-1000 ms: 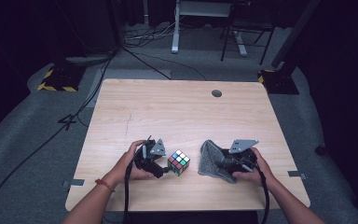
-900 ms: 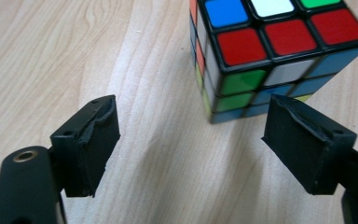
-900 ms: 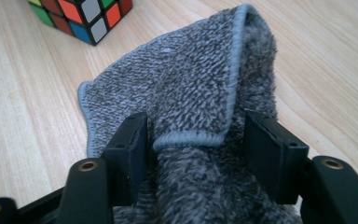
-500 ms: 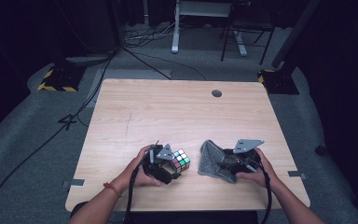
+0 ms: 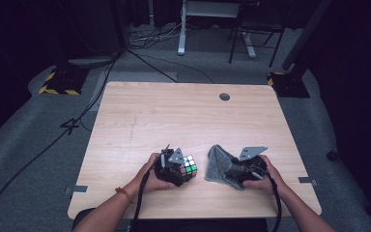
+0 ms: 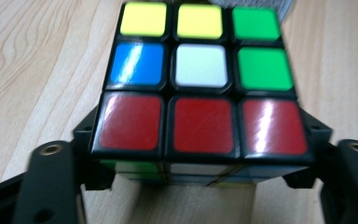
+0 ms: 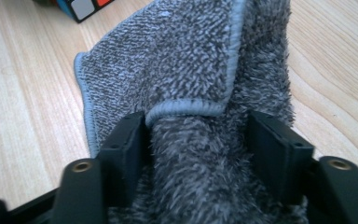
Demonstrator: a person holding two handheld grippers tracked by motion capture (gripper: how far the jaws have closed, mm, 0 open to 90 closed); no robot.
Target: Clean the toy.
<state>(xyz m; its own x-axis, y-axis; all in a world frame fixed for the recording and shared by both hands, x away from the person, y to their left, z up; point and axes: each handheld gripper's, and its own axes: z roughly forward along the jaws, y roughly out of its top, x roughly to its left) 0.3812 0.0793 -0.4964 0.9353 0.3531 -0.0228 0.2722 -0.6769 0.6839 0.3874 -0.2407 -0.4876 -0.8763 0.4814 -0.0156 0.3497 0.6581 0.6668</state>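
So: one multicoloured puzzle cube (image 6: 200, 79), just clamped by the left gripper (image 5: 178, 169); one grey fluffy cloth (image 7: 205, 93), squeezed by the right gripper (image 5: 239, 171), both hands low.

Both handheld grippers are chunky black things, left gripper (image 5: 186, 170) and right gripper (image 5: 221, 170), each with brass-ringed screw holes, a grey three-cornered plate, a trailing black cable, plus a red wristband (image 5: 121, 194).

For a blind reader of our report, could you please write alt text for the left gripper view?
A Rubik's cube sits clamped between the left gripper's two black jaws on a light wooden table. Its top face shows a red row nearest, then blue, white, green, then yellow, yellow, green.
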